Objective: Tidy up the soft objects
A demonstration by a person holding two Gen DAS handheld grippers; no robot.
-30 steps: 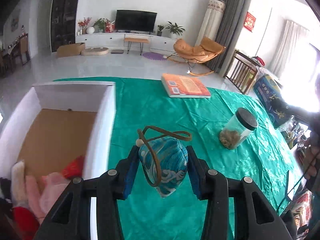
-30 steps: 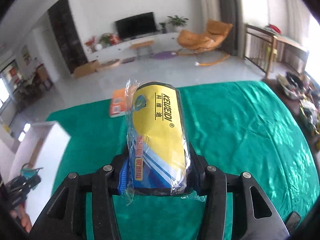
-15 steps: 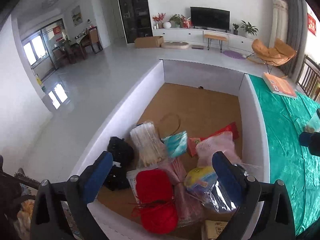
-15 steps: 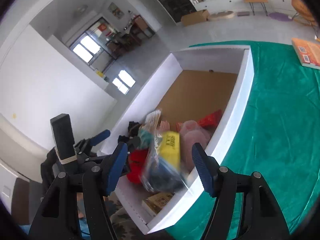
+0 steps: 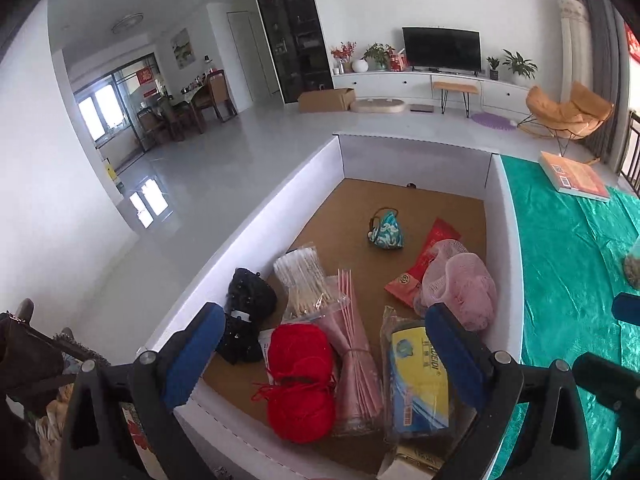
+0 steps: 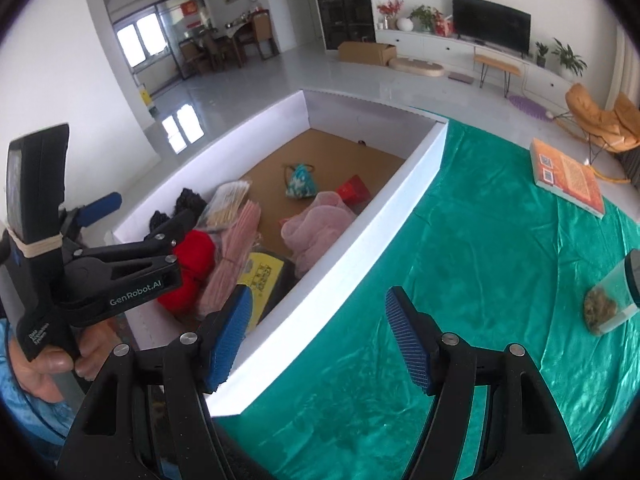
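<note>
The white box (image 5: 256, 232) with a brown floor holds several soft things. The blue-patterned pouch (image 5: 386, 232) lies alone in its middle. The yellow-and-blue wrapped packet (image 5: 418, 384) lies at the near end beside the red yarn (image 5: 300, 376) and the pink mesh bundle (image 5: 460, 284). My left gripper (image 5: 320, 340) hangs open above that near end, with nothing gripped. My right gripper (image 6: 318, 316) hovers over the box's long right wall (image 6: 360, 240); its jaws are opening and nothing is between them. The packet (image 6: 264, 276) lies just beyond its left finger.
The box also holds a black item (image 5: 248, 304), a bag of cotton swabs (image 5: 304, 280), pink straws (image 5: 356, 360) and a red envelope (image 5: 424, 268). On the green cloth (image 6: 480, 280) lie an orange book (image 6: 568, 176) and a lidded jar (image 6: 612, 296). A hand (image 6: 52, 364) holds the left gripper.
Both grippers swung left from over the green cloth to the box. The left let go of the pouch, the right let go of the yellow packet; both now lie in the box.
</note>
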